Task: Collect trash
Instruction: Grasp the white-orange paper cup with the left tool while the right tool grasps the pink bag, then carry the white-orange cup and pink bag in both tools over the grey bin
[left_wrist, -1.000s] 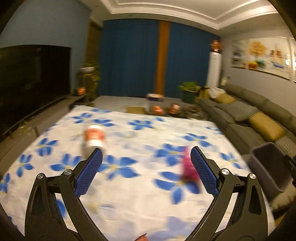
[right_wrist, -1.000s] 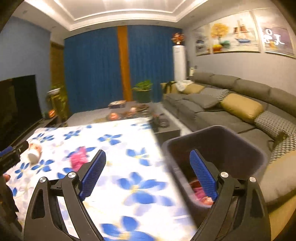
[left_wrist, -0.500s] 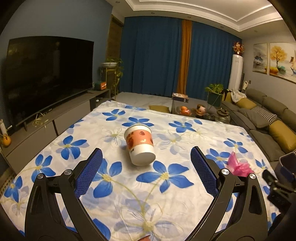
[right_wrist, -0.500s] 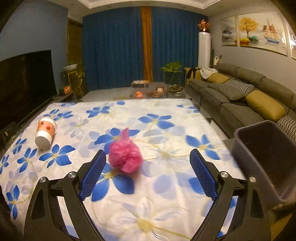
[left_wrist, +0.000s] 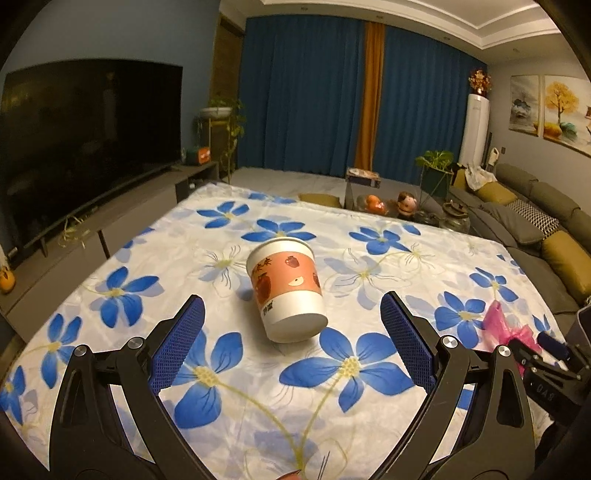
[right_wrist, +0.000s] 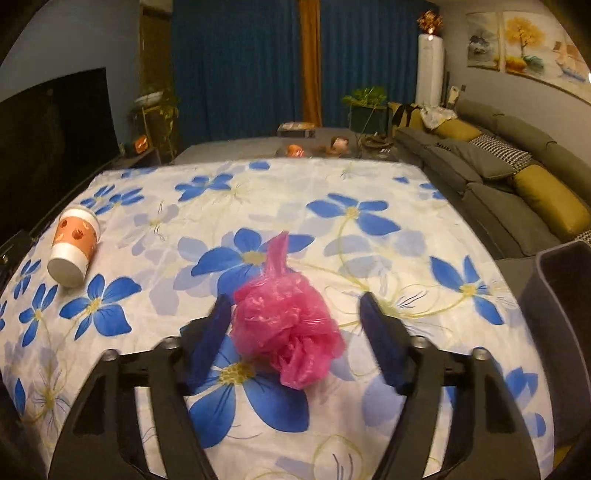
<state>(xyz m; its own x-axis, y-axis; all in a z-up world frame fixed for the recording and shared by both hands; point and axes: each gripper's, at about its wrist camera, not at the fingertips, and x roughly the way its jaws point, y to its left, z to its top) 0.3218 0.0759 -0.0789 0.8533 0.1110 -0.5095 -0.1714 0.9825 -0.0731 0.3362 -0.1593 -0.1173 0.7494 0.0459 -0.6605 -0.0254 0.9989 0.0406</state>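
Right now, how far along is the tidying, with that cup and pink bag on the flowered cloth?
Nothing visibly done: the bin at the right edge shows no contents from here. In hand: the right gripper is closing around the pink bag, though a gap shows on one side. Left: the tipped paper cup lies ahead of the open left gripper, untouched.

1. Left wrist view: we look forward and slightly down along the left gripper (left_wrist: 291, 328), close above the floral cloth (left_wrist: 369, 258), facing the blue curtains (left_wrist: 303, 103).
2. Right wrist view: we look more steeply down along the right gripper (right_wrist: 295, 325), same heading.
3. Shared: paper cup (left_wrist: 286, 291) (right_wrist: 75, 251), pink bag (left_wrist: 506, 325) (right_wrist: 288, 325), sofa (left_wrist: 535, 221) (right_wrist: 498, 173).
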